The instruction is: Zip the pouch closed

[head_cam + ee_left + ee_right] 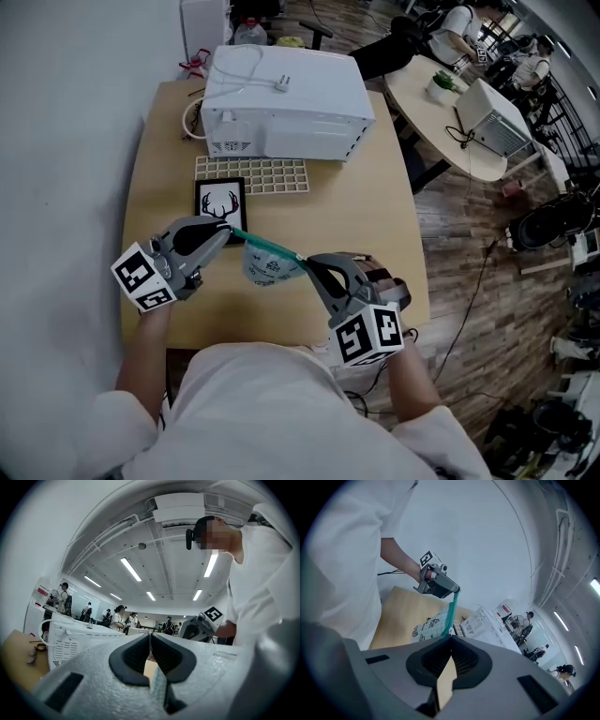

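We hold the pouch [270,267] in the air between us, strung above the wooden table [366,225] in front of the framed deer picture [220,203]. The left gripper [226,234] has its jaws pressed together on one end of the teal zipper band [267,246], with a sliver of printed fabric showing between the pads. The right gripper [309,262] is clamped tight on the other end. From its own view the band runs straight off its tips towards the left one. Whether it pinches the slider pull or only the end of the tape, we cannot make out.

We judge the pouch light, soft and floppy. The body sags below the taut band, so it will not hold its shape unaided. The cloth is thin and could slip or bunch if the tension drops. The sound holds are the tape end past the zipper stop on one side and the small slider tab on the other, kept in line so the teeth can meet.
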